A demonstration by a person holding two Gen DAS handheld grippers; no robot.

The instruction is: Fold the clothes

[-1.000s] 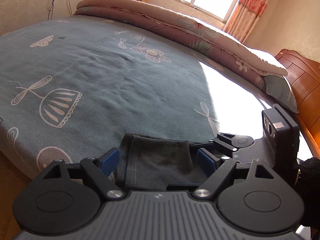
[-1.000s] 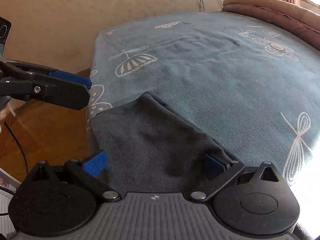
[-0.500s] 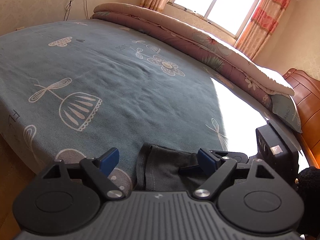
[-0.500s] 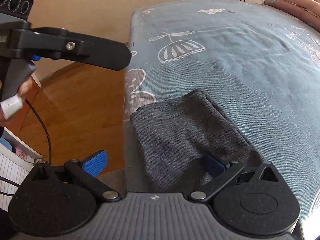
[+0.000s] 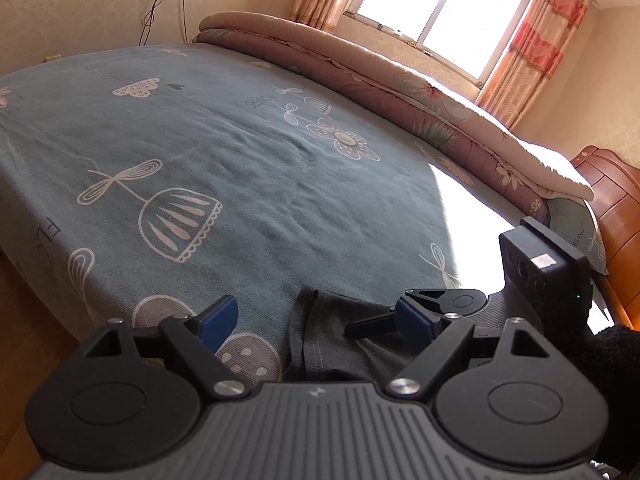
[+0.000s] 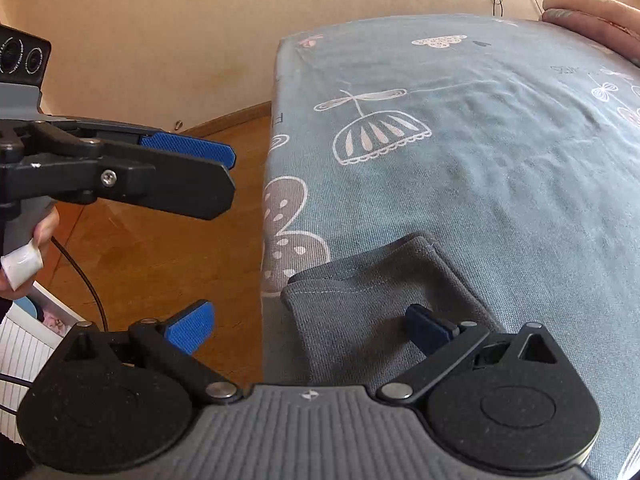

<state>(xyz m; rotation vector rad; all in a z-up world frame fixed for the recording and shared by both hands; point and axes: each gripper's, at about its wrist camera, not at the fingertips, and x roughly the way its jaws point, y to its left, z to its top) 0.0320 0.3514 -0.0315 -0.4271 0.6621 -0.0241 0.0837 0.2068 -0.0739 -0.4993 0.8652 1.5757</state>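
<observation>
1. While the folded grey garment [image 6: 384,304] lies at the near corner of the bed [image 6: 500,160], both pairs of jaws stand apart, gripping nothing.
2. Left gripper [image 5: 316,316] hovers over the corner; right gripper [image 6: 310,326] straddles the cloth's edge.
3. Risk: the garment sits close to the bed edge, so a careless nudge could tip it to the floor [image 6: 152,248].
4. Closing on one layer only would likely undo the fold.
</observation>
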